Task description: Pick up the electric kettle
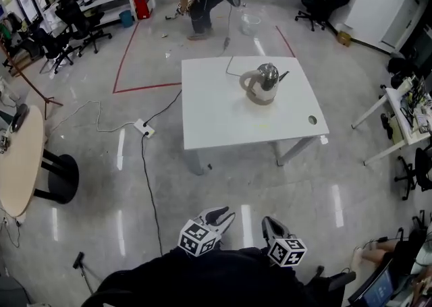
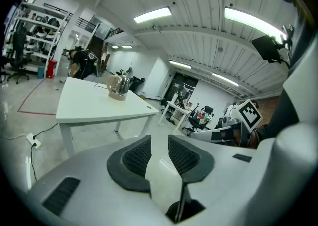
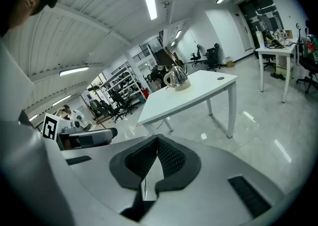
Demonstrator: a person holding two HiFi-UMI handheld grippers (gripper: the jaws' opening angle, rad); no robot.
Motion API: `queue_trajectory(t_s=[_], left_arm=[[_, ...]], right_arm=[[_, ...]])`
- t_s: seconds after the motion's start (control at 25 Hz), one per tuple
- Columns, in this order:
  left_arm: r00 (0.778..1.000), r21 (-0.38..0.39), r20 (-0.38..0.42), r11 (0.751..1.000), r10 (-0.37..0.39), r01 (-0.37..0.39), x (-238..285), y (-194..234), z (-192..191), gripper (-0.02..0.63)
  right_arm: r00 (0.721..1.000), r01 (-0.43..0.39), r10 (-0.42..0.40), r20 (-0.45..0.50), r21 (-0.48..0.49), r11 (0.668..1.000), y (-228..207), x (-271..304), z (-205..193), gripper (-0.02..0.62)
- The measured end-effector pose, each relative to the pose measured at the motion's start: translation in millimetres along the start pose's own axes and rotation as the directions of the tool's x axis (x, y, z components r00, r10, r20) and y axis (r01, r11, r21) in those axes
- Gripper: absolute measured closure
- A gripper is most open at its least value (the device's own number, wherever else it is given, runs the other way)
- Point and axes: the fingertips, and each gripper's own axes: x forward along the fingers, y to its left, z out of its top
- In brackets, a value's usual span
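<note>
Jaws apart left (image 2: 159,141), together right (image 3: 157,139) (kettle (image 1: 262,83) untouched).

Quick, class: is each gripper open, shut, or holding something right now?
Left gripper: open, jaws apart, nothing between them.
Right gripper: shut, jaws together, holding nothing.

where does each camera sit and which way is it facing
Head view: on the head, steeply down at the kettle on the white table; left gripper and right gripper below.
Left gripper view: on that gripper, along its parted jaws, toward the table.
Right gripper view: on that gripper, along its closed jaws, toward the table.
Shared: all show the kettle.
</note>
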Motion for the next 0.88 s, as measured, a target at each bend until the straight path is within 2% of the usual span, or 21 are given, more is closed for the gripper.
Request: queue_trajectory(t_s=[0.32,0.6,0.76,0.88], left_arm=[[0.999,-0.075,0.014,0.996,0.042,-0.040,2,63,16,0.483],[0.996,-0.065,0.046,0.995,0.077,-0.073,29,85,49,0.483],[0.991,-0.047,0.055,0.992,0.123,-0.120,62,96,76,0.483],[0.988,-0.030,0.051,0.989,0.146,-0.144,101,98,99,0.483]], right_arm=[[0.998,-0.027,0.022,-0.062,-0.075,0.997,19,60,29,0.583],[0.995,-0.079,0.074,-0.068,-0.073,0.994,6,103,61,0.583],[0.989,-0.140,0.134,-0.070,-0.097,0.985,-14,130,92,0.583],[0.989,-0.148,0.147,-0.032,-0.067,0.987,-53,140,130,0.583]])
